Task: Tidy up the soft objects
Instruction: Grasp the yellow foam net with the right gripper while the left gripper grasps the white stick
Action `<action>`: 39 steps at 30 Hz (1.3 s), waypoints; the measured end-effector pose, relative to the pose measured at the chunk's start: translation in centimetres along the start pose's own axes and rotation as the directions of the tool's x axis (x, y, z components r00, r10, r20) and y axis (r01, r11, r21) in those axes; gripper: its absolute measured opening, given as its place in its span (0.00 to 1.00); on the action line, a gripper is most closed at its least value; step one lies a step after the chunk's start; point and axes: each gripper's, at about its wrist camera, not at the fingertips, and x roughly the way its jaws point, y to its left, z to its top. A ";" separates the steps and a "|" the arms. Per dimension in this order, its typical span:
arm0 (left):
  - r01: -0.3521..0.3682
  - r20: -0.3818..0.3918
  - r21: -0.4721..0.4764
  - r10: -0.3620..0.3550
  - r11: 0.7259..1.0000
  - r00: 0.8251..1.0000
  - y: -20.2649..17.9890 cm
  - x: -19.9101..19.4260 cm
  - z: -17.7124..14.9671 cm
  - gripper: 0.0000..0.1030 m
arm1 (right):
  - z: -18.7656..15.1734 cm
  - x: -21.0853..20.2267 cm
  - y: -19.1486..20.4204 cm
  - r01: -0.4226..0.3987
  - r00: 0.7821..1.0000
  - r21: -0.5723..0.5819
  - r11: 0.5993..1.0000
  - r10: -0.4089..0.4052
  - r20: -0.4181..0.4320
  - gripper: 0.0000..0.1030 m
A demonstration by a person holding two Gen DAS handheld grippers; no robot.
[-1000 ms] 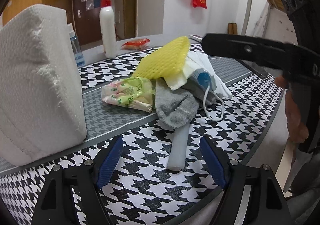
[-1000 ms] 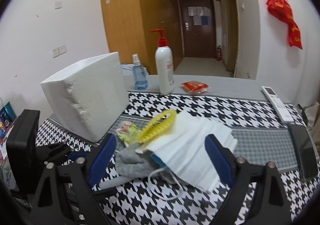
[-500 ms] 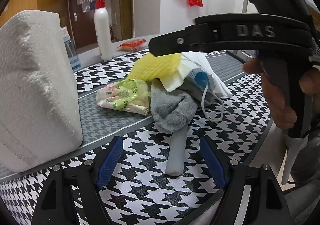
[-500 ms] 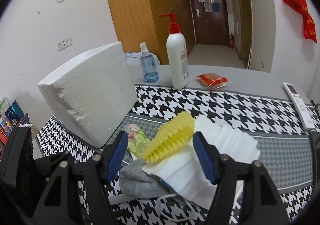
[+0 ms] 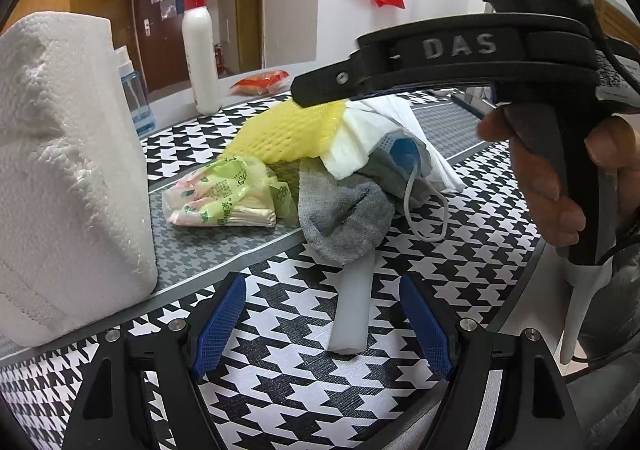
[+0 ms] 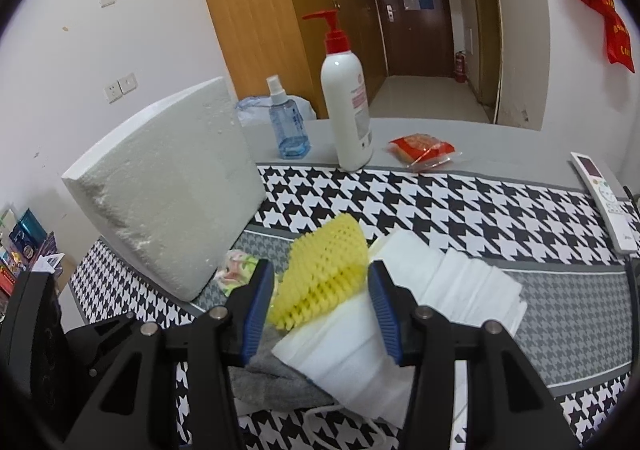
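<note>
I see a houndstooth tablecloth; my right gripper has just been closing around the yellow foam net, pads not yet pressing; my left gripper gapes, a white foam tube between its fingers.

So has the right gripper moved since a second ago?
Yes. The right gripper has come forward toward the pump bottle, and its jaws have just been closing around the yellow foam net.

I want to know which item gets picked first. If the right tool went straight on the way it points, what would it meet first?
Most likely the yellow foam net, which sits between the right tool's closing jaws on top of the pile; whether the pads already touch it is unclear.
</note>
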 end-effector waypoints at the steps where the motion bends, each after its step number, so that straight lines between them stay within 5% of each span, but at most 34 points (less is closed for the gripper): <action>1: -0.001 -0.001 -0.001 0.001 1.000 1.000 0.0 0.0 0.0 0.78 | 0.0 0.2 0.1 0.001 1.000 -0.006 1.000 -0.001 -0.005 0.52; 13: 0.007 -0.005 -0.007 -0.007 1.000 1.000 0.3 0.3 0.0 0.78 | 0.1 2.0 0.0 0.007 0.999 -0.018 1.000 -0.008 -0.050 0.59; 14: 0.009 -0.005 -0.010 -0.009 1.000 1.000 0.4 0.3 0.0 0.78 | 0.1 2.0 0.1 -0.006 0.999 -0.019 1.000 0.005 -0.044 0.57; 15: 0.009 -0.004 -0.012 -0.009 1.000 1.000 0.5 0.3 0.0 0.78 | 0.1 1.9 0.2 -0.015 0.999 -0.020 1.000 0.014 -0.040 0.42; 19: 0.009 -0.006 -0.010 -0.009 1.000 1.000 0.7 0.5 -0.1 0.78 | 0.0 1.8 0.1 -0.033 0.999 -0.018 0.999 0.032 -0.036 0.14; 25: 0.001 -0.020 -0.003 -0.001 1.000 1.000 0.2 0.8 0.0 0.78 | 0.1 -0.2 0.2 -0.054 0.998 -0.014 0.998 0.054 0.023 0.12; 32: -0.005 -0.043 0.011 0.005 1.000 0.999 -0.7 0.9 0.1 0.50 | 0.2 -2.7 -0.2 -0.067 0.994 0.001 0.998 0.067 0.083 0.12; 39: -0.003 -0.061 0.048 0.006 0.999 0.998 -2.3 0.5 -0.2 0.40 | 0.2 -4.8 -0.8 -0.065 0.989 0.015 0.998 0.063 0.135 0.12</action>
